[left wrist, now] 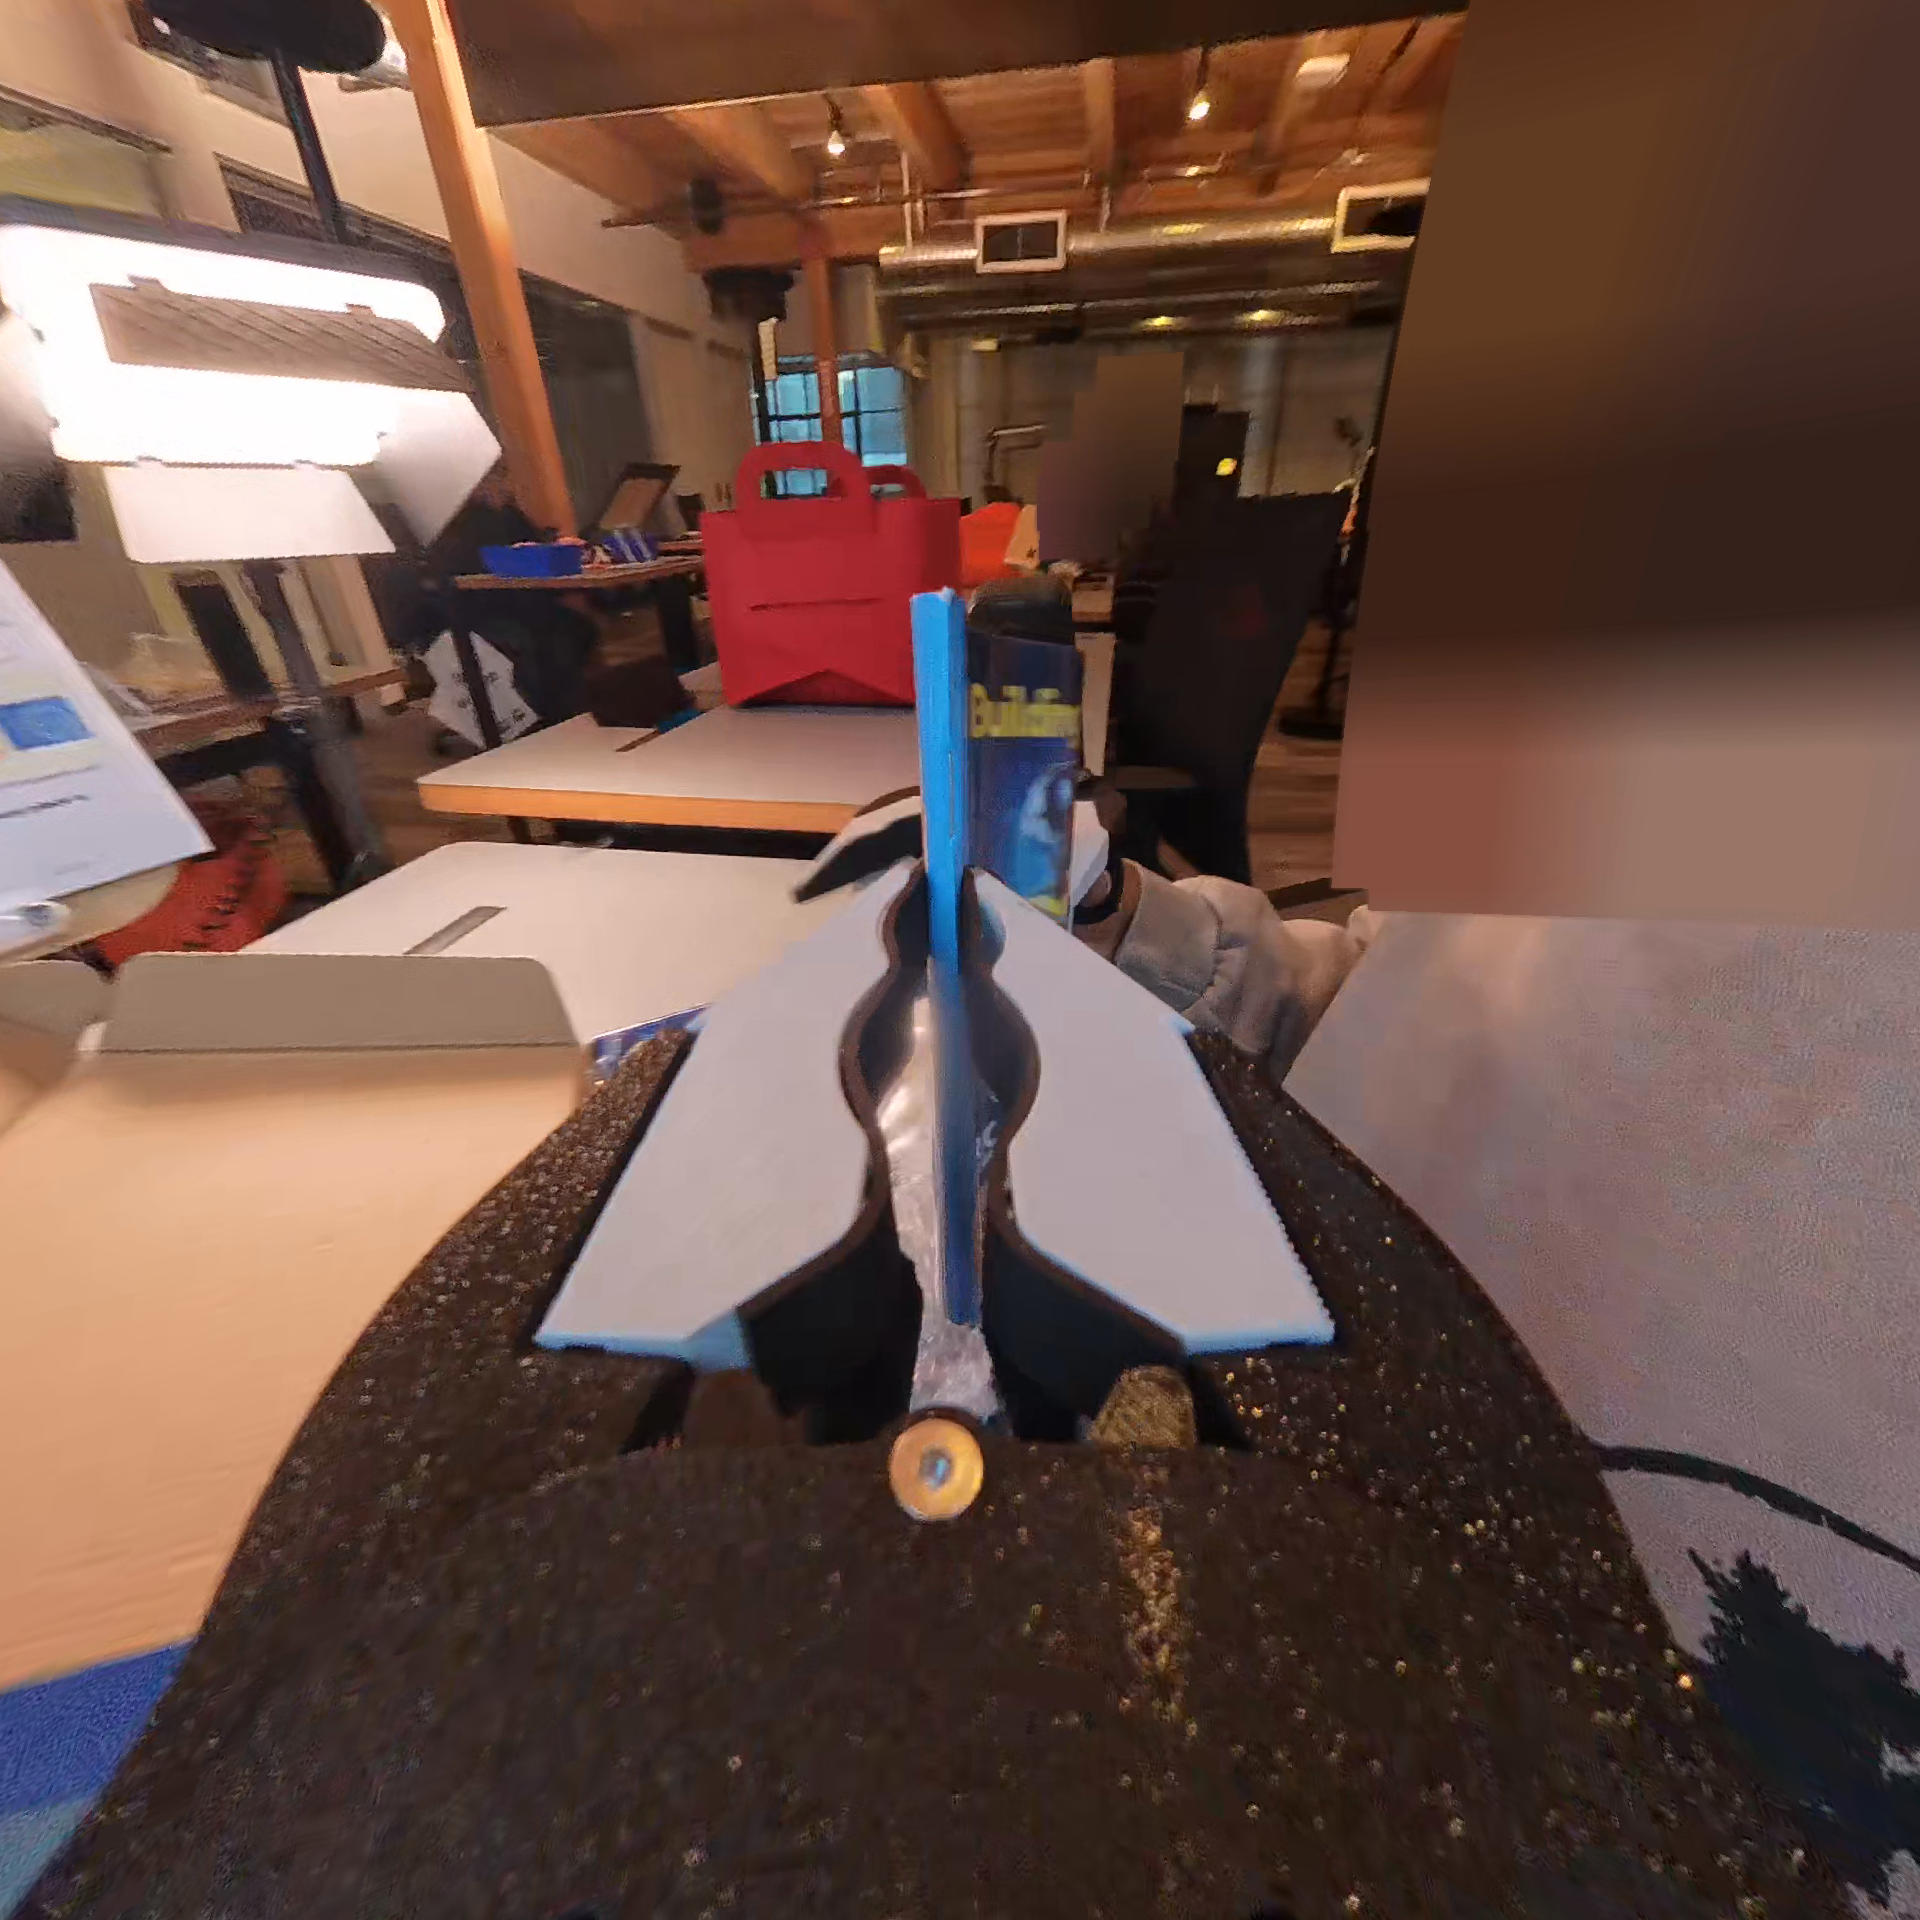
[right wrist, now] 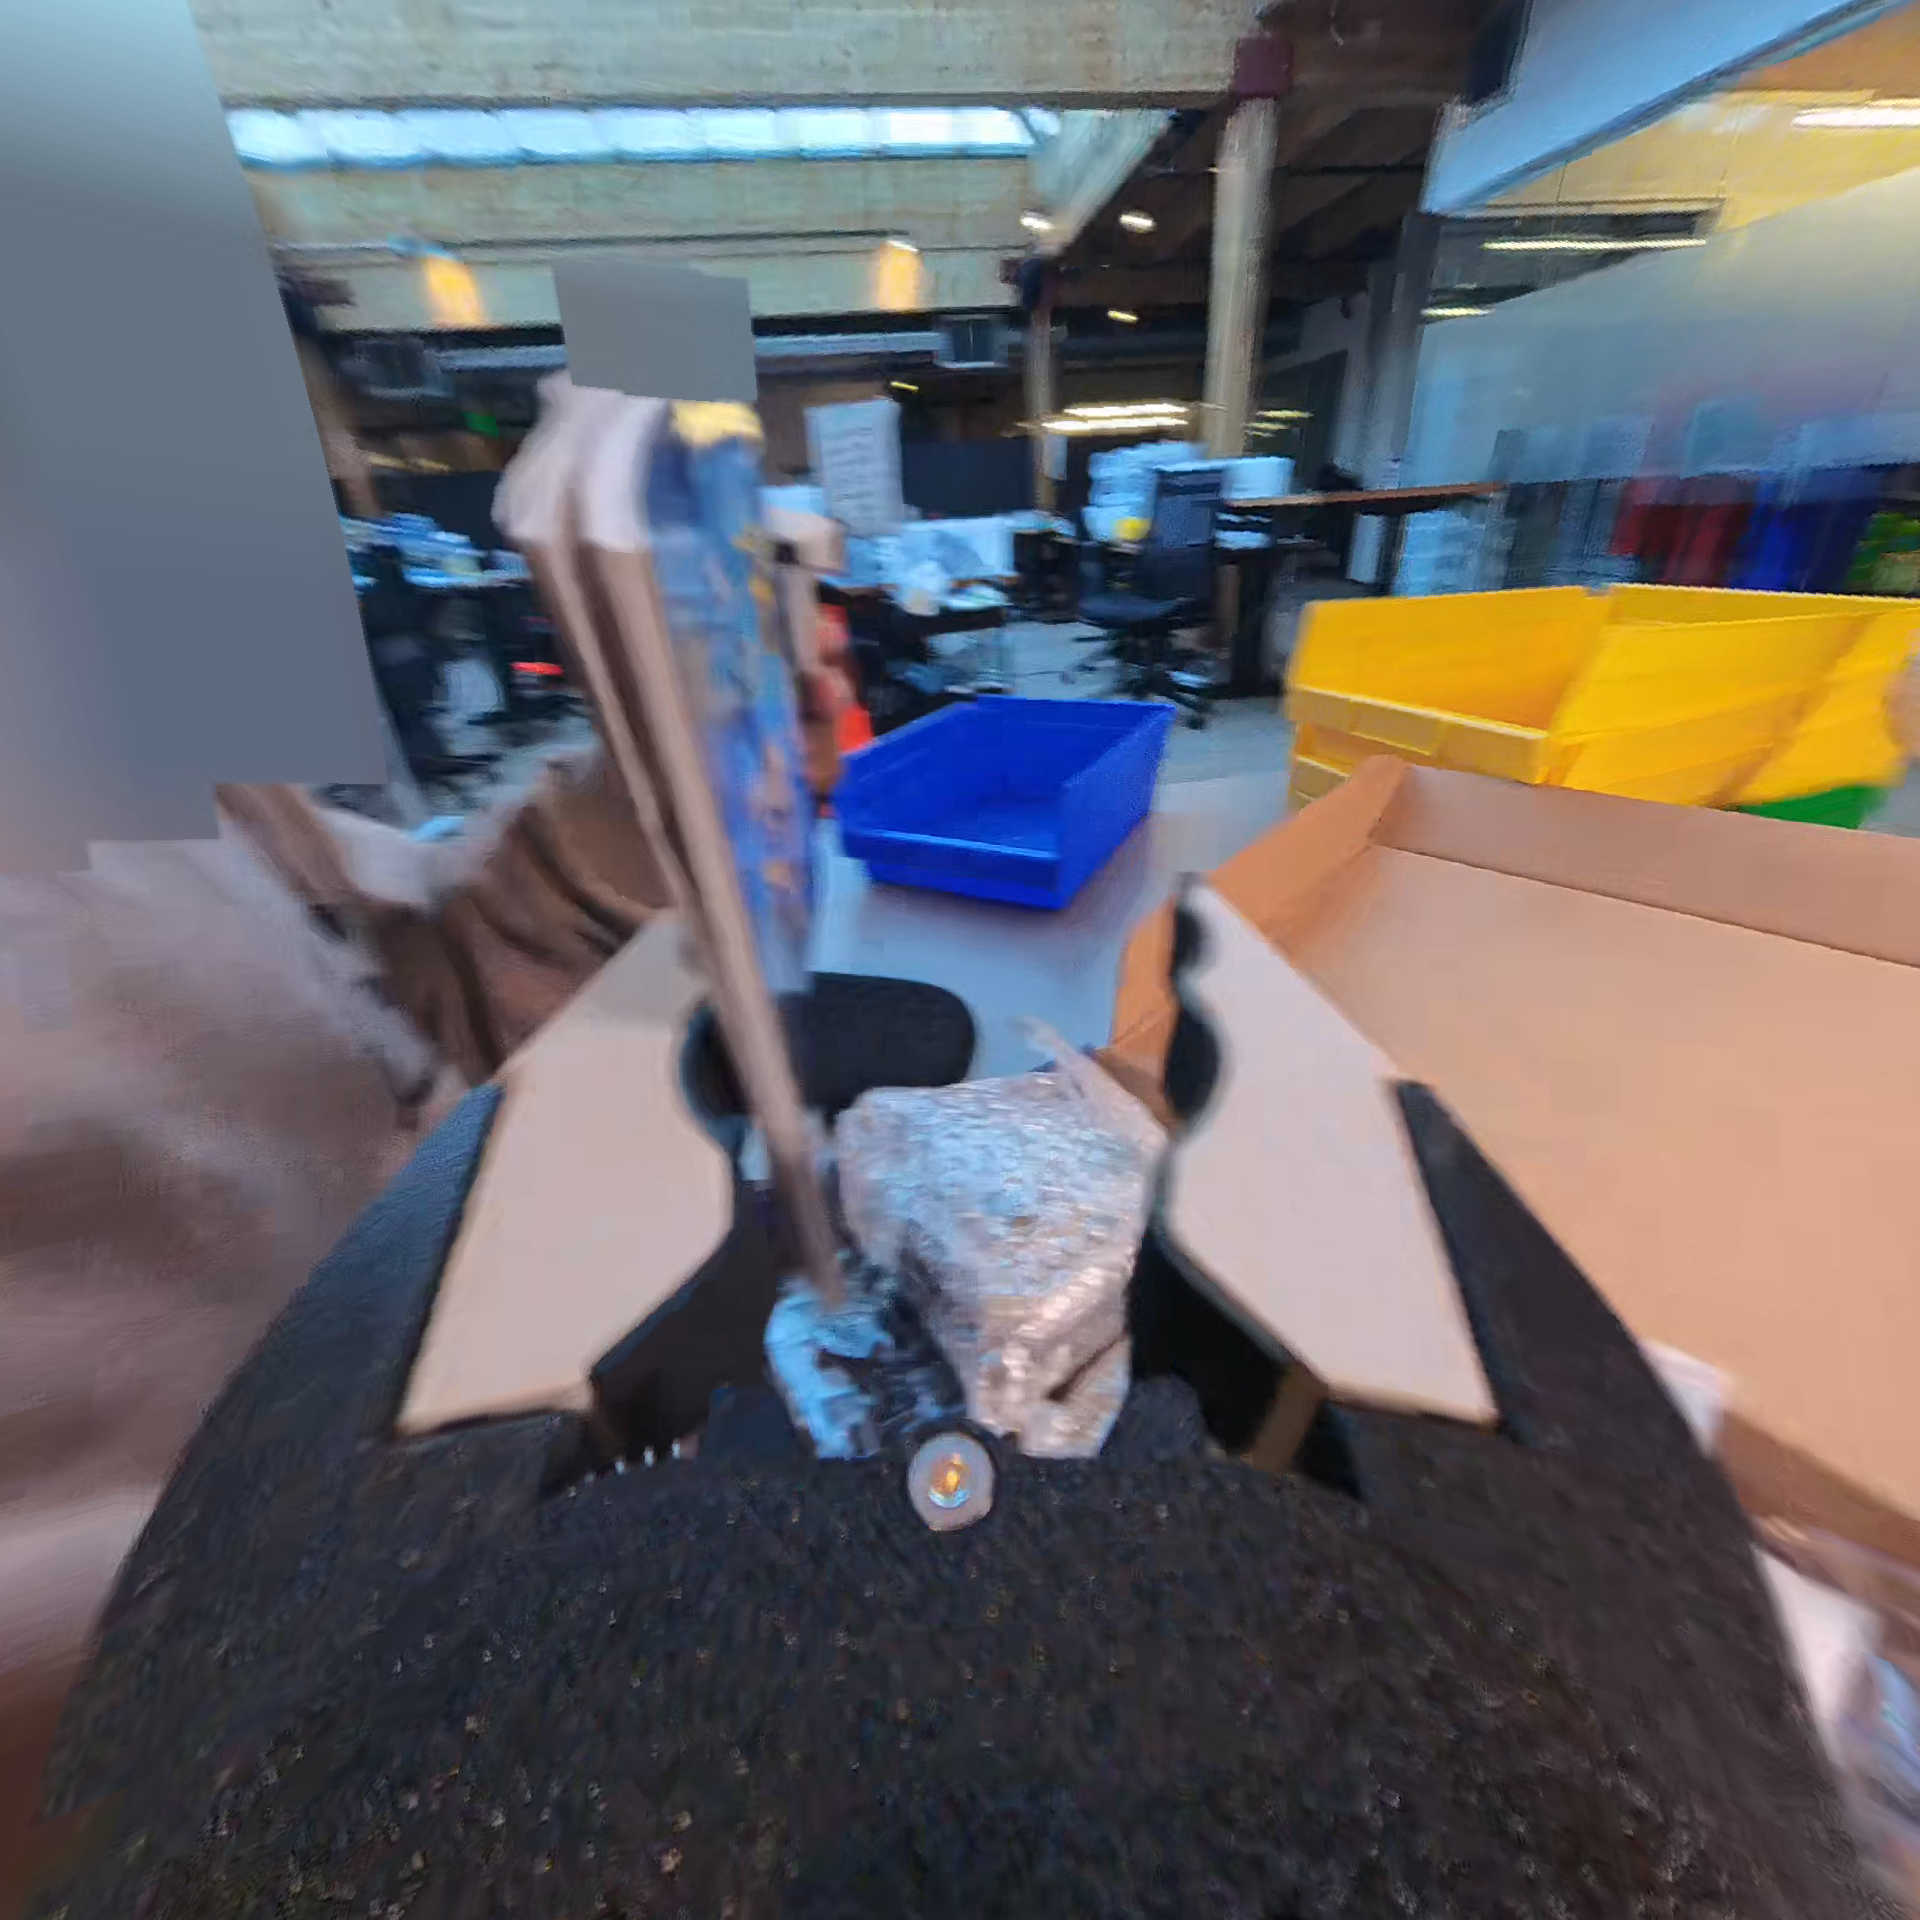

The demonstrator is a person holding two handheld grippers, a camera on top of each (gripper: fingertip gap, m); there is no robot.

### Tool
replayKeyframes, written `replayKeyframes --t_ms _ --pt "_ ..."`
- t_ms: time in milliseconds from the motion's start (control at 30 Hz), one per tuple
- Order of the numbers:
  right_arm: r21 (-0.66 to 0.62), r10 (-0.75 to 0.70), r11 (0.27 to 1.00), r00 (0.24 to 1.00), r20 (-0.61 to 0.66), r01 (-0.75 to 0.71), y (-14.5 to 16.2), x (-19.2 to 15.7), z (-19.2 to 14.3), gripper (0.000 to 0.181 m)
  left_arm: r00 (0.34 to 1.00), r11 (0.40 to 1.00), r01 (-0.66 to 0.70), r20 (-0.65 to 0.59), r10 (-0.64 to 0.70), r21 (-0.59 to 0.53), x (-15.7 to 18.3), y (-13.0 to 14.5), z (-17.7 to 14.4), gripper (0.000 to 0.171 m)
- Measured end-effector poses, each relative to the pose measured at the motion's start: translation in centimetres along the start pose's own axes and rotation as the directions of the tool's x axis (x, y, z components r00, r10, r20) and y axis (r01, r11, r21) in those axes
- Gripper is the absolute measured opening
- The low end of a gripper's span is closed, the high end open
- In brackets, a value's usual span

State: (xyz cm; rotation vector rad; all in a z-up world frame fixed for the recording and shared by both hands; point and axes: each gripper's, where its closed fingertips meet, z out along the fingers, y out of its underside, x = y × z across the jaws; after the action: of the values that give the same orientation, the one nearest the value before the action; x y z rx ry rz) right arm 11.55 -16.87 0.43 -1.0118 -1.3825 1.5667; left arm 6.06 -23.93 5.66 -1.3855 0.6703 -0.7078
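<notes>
the left gripper (left wrist: 948, 914) is clamped tight on a thin blue card-backed package (left wrist: 945, 831), held upright on edge with crinkled clear wrap trailing back between the fingers. the right gripper (right wrist: 935, 997) stands wide open, gripping nothing; the same package (right wrist: 717, 727), badly blurred, seems to lean against its left finger above an open brown cardboard box (right wrist: 1558, 1039).

Left hand-held gripper (left wrist: 948, 914) raised level, fingers pressed nearly together, clamping something thin. Right hand-held gripper (right wrist: 935, 977) also raised, fingers spread wide apart.
</notes>
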Motion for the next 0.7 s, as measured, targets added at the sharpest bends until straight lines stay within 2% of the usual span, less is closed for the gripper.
replayKeyframes --t_ms 33,67,133,200,300,367,433,500,567,633,700 --pt "0.033 0.004 0.999 0.994 0.113 -0.008 -0.3 -1.8 -0.6 0.028 0.999 0.999 0.045 -0.022 -0.045 0.027 -0.1 0.6 0.7 0.002" --pt "0.053 0.005 0.999 0.993 0.116 -0.012 -0.4 -1.9 -1.3 0.004 0.995 0.994 0.097 -0.025 -0.096 0.048 -0.6 1.3 1.2 0.002" --pt "-0.027 0.041 0.999 0.994 0.104 -0.038 0.7 -1.3 -2.3 0.004 0.979 0.977 0.204 -0.014 -0.203 0.057 -1.9 3.0 2.1 0.003" --pt "-0.116 0.109 0.988 0.994 0.032 -0.105 1.3 0.4 -3.2 0.003 0.952 0.952 0.304 0.03 -0.305 0.025 -3.3 4.9 2.9 0.003" --pt "-0.208 0.293 0.932 0.955 -0.054 -0.298 1.3 3.5 -4.5 0.004 0.871 0.876 0.483 0.102 -0.481 0.011 -5.1 6.9 3.6 0.004" --pt "-0.303 0.424 0.85 0.901 -0.094 -0.432 2.3 5.1 -5.3 0.004 0.818 0.821 0.57 0.119 -0.563 -0.03 -4.7 8.8 3.9 0.004" --pt "-0.43 0.501 0.749 0.856 -0.13 -0.504 5.1 5.5 -5.9 0.004 0.762 0.756 0.647 0.132 -0.634 -0.099 -3.3 11.3 4.2 0.005" --pt "-0.505 0.584 0.646 0.797 -0.157 -0.572 8.0 5.0 -6.6 0.004 0.721 0.703 0.693 0.145 -0.678 -0.161 -2.0 13.4 4.3 0.007" --pt "-0.547 0.65 0.561 0.74 -0.174 -0.621 9.7 4.4 -7.5 0.004 0.714 0.688 0.699 0.139 -0.686 -0.196 -1.2 14.0 4.2 0.008" --pt "-0.592 0.68 0.495 0.708 -0.192 -0.636 10.7 4.1 -8.6 0.004 0.739 0.69 0.664 0.116 -0.663 -0.289 0.0 14.3 4.2 0.008" --pt "-0.608 0.661 0.492 0.722 -0.205 -0.623 11.2 4.4 -9.1 0.004 0.799 0.735 0.595 0.137 -0.586 -0.324 0.0 14.1 4.0 0.009"
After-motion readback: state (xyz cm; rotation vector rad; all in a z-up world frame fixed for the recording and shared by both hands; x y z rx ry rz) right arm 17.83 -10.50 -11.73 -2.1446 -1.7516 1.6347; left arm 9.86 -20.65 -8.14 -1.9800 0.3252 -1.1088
